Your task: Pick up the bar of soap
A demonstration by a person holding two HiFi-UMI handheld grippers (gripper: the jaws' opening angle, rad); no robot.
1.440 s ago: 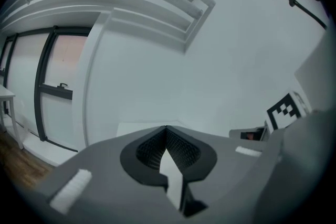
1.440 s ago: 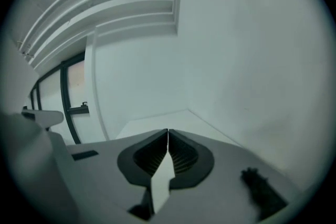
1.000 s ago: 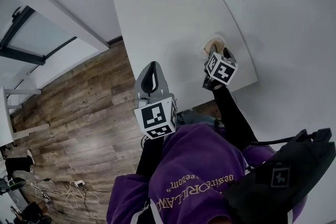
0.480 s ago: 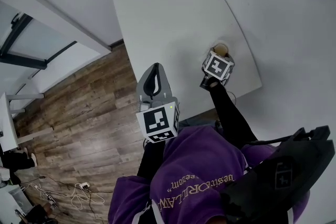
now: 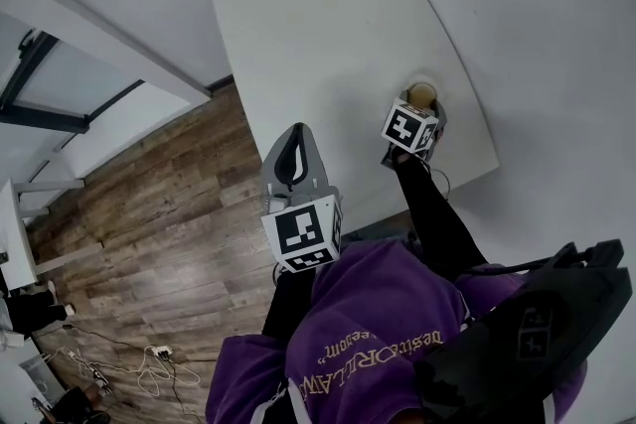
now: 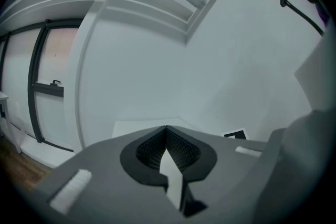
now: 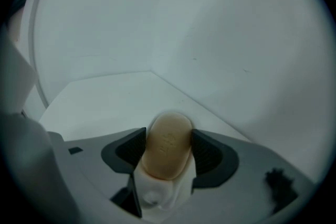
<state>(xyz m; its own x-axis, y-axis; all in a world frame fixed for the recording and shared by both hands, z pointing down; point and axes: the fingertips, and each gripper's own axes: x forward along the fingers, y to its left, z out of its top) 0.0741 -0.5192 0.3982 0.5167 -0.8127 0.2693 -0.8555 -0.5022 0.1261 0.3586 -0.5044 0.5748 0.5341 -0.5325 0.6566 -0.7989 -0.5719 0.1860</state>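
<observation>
The tan oval bar of soap (image 7: 167,150) lies on the white table (image 5: 328,25) near its right edge, partly hidden in the head view (image 5: 421,95) by my right gripper. My right gripper (image 7: 168,136) (image 5: 425,109) stands open at its widest, one dark ribbed pad (image 7: 128,148) on each side of the soap and close against it. My left gripper (image 5: 295,130) hangs off the table's near edge, away from the soap. Its jaws meet at the tip (image 6: 167,131), shut and empty.
The table stands in a corner of white walls. Wooden floor (image 5: 149,204) lies to the left, with cables (image 5: 139,367) on it. A window frame (image 5: 60,104) is at far left. A purple sleeve and a black bag (image 5: 537,333) fill the bottom of the head view.
My right gripper has moved forward over the soap, so the bar now sits between its jaws. My left gripper has stayed about where it was.
</observation>
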